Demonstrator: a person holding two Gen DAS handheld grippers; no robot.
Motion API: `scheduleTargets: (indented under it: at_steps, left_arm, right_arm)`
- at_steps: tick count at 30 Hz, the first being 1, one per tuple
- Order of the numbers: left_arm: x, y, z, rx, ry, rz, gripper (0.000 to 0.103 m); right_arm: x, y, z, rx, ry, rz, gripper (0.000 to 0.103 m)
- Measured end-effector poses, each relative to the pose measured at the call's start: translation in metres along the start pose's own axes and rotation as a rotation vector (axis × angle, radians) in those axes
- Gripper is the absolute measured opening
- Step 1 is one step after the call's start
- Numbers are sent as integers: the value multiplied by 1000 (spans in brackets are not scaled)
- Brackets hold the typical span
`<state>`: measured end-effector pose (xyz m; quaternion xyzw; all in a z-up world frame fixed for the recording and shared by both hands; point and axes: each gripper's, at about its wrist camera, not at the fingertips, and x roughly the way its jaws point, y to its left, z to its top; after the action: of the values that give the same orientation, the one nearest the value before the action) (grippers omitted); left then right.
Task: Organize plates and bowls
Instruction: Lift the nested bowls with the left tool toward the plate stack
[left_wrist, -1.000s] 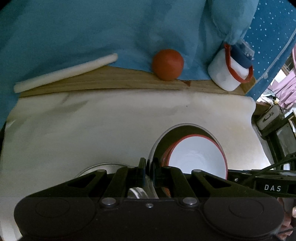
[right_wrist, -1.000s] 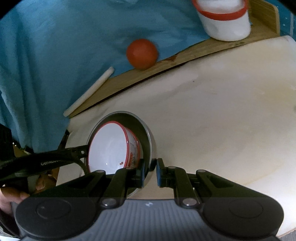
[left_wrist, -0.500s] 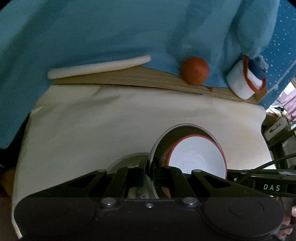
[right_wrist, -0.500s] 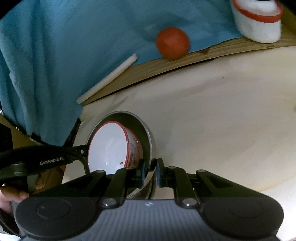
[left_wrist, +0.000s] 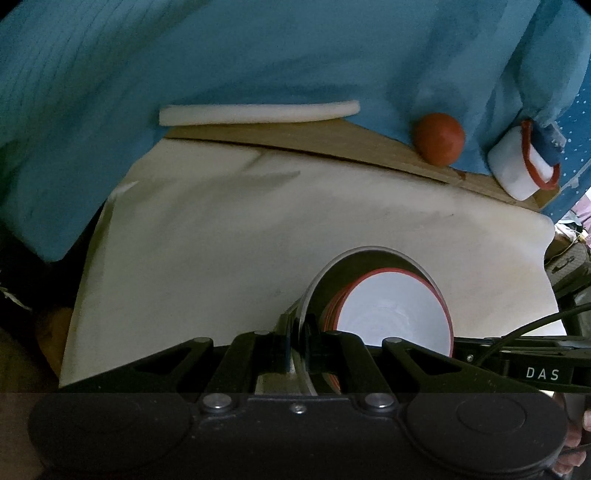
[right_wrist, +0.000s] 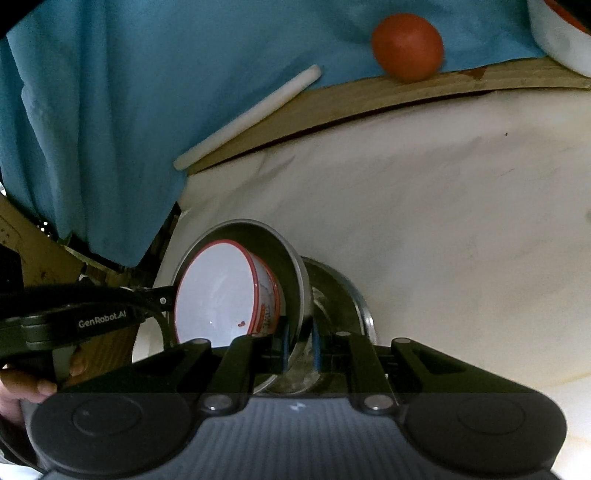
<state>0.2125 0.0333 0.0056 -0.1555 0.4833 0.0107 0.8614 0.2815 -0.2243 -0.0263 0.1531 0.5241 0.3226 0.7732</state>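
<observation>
Left gripper (left_wrist: 298, 341) pinching the rim of a steel bowl (left_wrist: 354, 266), jaws pressed onto the thin wall from either side. Right gripper (right_wrist: 300, 343) clamped on the opposite rim of the same bowl (right_wrist: 284, 254), jaws tight against the metal. Bowl held tipped on its side above the cream tabletop (left_wrist: 229, 229), mouth turned toward the left wrist view. Nested inside, a white bowl (left_wrist: 391, 306) with a red rim, tilted too. Just behind, in the right view, a second steel dish (right_wrist: 347, 291) low by the tabletop; touching or not, cannot tell. Far back along the wooden edge: white stick (left_wrist: 258, 110), red ball (left_wrist: 439, 137), white jar (left_wrist: 517, 166), blue cloth (left_wrist: 258, 48) hanging behind.
</observation>
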Motion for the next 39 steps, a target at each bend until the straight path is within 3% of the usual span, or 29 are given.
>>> scheduleTargets:
  at_steps: [39]
  left_arm:
    - [32, 11, 3, 21, 96, -36, 5]
  right_arm:
    - [20, 2, -11, 79, 53, -53, 14]
